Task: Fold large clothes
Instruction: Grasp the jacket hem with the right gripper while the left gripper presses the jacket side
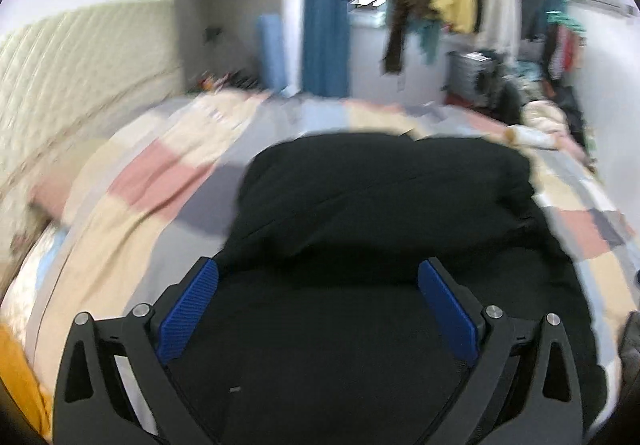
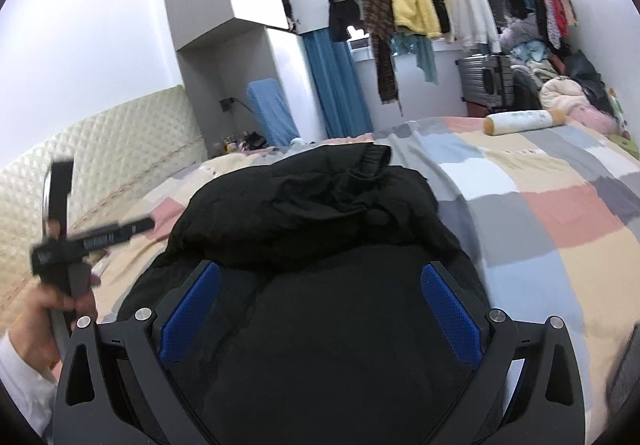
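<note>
A black garment point(image 2: 320, 229) fills the lower centre of both views, lying on a patchwork bedspread point(image 2: 540, 213). Its far part is bunched into a thick, rounded heap with a ribbed band point(image 2: 374, 161) at the upper edge in the right wrist view; the near part spreads flat and dark beneath the fingers. In the left wrist view the same garment point(image 1: 380, 197) shows as a broad, puffy fold with a faint diagonal seam.

The left gripper point(image 1: 318, 309) is spread wide, its blue ribbed pads point(image 1: 190, 313) well apart with only black cloth seen between them; nothing is pinched. The right gripper point(image 2: 320, 313) is likewise wide apart and grasps nothing, blue textured pads point(image 2: 450, 315) flanking the cloth.

The left wrist view is motion-blurred, so the fabric's surface detail is lost. The garment's near edge is cut off by the frame bottom and the gripper bodies, and whether the fingers touch the cloth cannot be told. At the left edge of the right wrist view, a hand point(image 2: 48, 309) grips a blurred black handle point(image 2: 76, 241).

The bedspread is squares of pink, beige, grey and pale blue. A quilted cream headboard point(image 2: 104, 149) stands at the left, and a cylindrical bolster point(image 2: 524, 121) lies at the upper right.
</note>
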Available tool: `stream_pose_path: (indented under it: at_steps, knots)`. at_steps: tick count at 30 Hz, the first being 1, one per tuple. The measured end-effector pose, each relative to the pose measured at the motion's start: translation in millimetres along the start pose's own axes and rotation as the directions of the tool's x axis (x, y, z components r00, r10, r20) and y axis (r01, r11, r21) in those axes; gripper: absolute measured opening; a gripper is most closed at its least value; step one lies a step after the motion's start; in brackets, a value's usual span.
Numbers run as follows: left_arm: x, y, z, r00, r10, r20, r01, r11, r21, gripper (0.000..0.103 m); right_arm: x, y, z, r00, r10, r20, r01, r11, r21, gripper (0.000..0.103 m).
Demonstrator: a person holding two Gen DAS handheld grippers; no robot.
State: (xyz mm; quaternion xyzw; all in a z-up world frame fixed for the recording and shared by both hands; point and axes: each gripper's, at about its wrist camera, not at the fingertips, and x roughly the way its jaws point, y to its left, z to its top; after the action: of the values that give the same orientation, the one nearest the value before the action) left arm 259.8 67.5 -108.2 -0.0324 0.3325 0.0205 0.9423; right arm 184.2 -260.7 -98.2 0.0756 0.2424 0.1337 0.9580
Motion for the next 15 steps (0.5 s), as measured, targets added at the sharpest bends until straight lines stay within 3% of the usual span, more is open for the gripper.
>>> stream_pose_path:
  at_steps: [6,12,15]
  knots:
    - [41.4,41.0,-10.2,0.995,0.081,-0.051,-0.083,0.996,-0.039,0.103,66.3,-15.2,34.8,0.999,-0.012,-0.051,0.013,1.0,0.008,0.096]
    - [74.6,58.8,-24.0,0.988,0.109,-0.106,-0.109,0.994,0.005,0.103,138.1,-40.6,50.9,0.992,-0.05,-0.115,0.055,0.998,0.04,0.082]
    - [93.1,55.1,-28.1,0.984,0.134,-0.121,-0.13,0.991,0.04,0.103,160.1,-51.2,52.4,0.991,-0.053,-0.12,0.062,0.996,0.068,0.07]
